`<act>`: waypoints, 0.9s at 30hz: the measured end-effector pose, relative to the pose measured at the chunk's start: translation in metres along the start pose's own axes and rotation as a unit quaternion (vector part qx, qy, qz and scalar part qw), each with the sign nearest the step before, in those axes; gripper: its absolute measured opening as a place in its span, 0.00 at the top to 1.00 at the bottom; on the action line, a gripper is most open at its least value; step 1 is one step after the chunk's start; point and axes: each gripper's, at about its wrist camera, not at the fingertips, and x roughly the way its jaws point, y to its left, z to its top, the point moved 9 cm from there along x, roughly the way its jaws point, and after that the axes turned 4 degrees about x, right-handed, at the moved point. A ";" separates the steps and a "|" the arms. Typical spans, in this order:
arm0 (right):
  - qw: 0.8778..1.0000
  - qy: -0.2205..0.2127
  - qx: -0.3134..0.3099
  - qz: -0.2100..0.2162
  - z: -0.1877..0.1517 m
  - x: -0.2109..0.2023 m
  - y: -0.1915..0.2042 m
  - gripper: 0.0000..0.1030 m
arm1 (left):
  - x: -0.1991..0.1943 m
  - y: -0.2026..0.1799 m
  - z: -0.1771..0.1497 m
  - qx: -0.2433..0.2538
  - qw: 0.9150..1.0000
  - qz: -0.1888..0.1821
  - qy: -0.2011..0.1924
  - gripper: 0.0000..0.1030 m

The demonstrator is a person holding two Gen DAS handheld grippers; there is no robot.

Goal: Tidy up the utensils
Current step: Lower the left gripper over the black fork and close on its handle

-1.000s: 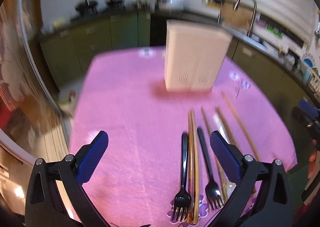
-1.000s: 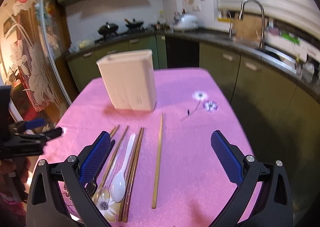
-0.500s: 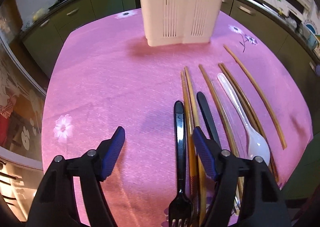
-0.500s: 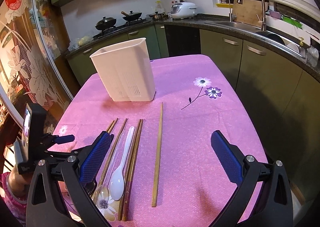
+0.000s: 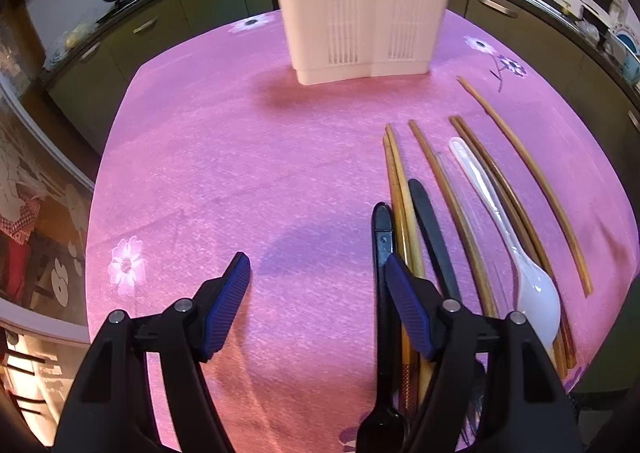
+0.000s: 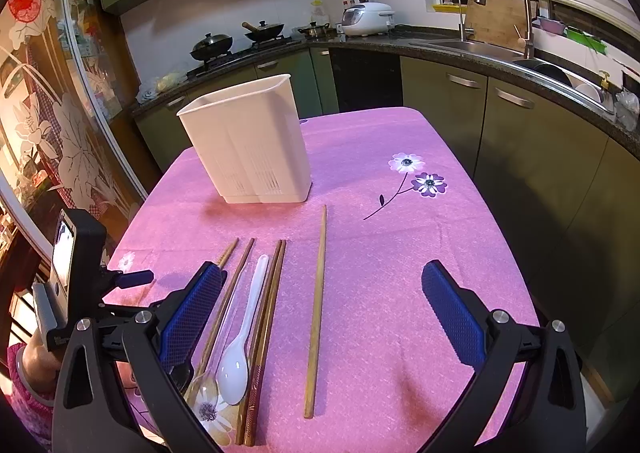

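Item list, pink-clothed table point(image 5: 192, 181). White slotted utensil holder point(image 5: 362, 1) stood upright at far centre, two compartments, nothing seen in it from right wrist view. Utensils lay in a row on the near right part of the cloth, handles pointing far, well apart from holder. L to R in left wrist view: black fork point(image 5: 382, 253); pair of light wood chopsticks point(image 5: 396, 181) touching each other; 2nd black-handled utensil point(image 5: 430, 229), head hidden behind gripper; single brown chopstick point(image 5: 444, 189); white plastic spoon point(image 5: 500, 221), bowl at near end; dark chopstick pair point(image 5: 496, 177) just R of spoon; lone light chopstick point(image 5: 524, 177) furthest R, apart from the rest. A clear spoon lay beside the white one, faint, seen only in right wrist view point(image 6: 208, 385). Left gripper point(image 5: 318, 273) low over near cloth, pads apart w/ bare cloth between them; jaws had just been closing, nothing clamped; R pad sat over/against the black fork handle, contact unclear. Right gripper point(image 6: 322, 301) wide apart, holding nothing, above near edge w/ lone chopstick in line between its pads. Person's hand point(image 6: 36, 357) w/ pink patterned sleeve at near left, on the left gripper's handle.
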 end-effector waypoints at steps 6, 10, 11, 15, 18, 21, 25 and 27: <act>1.000 0.001 -0.006 0.000 0.000 0.001 0.004 0.04 | -0.005 0.002 0.002 -0.005 1.000 -0.008 -0.004 0.35; 1.000 0.001 -0.003 0.002 0.001 0.002 0.006 0.04 | -0.003 -0.006 -0.001 0.012 1.000 -0.007 0.001 0.35; 1.000 0.001 -0.005 0.002 0.000 0.002 0.007 0.04 | -0.003 -0.007 -0.001 0.015 1.000 -0.008 0.002 0.35; 1.000 -0.001 -0.004 0.003 0.001 0.001 0.007 0.04 | 0.001 -0.009 0.000 0.020 1.000 -0.006 0.002 0.35; 1.000 0.000 -0.003 0.004 0.000 0.002 0.006 0.04 | 0.002 -0.008 0.001 0.019 1.000 -0.005 0.002 0.33; 1.000 0.001 -0.005 0.003 0.000 0.001 0.007 0.04 | 0.004 0.001 0.002 0.009 1.000 0.000 0.004 0.35; 1.000 -0.002 -0.003 0.004 0.001 0.000 0.006 0.04 | 0.001 -0.003 0.001 0.012 1.000 -0.013 0.002 0.56; 1.000 0.001 -0.004 0.005 0.000 0.001 0.008 0.04 | -0.001 -0.012 0.002 0.027 1.000 -0.014 0.000 0.71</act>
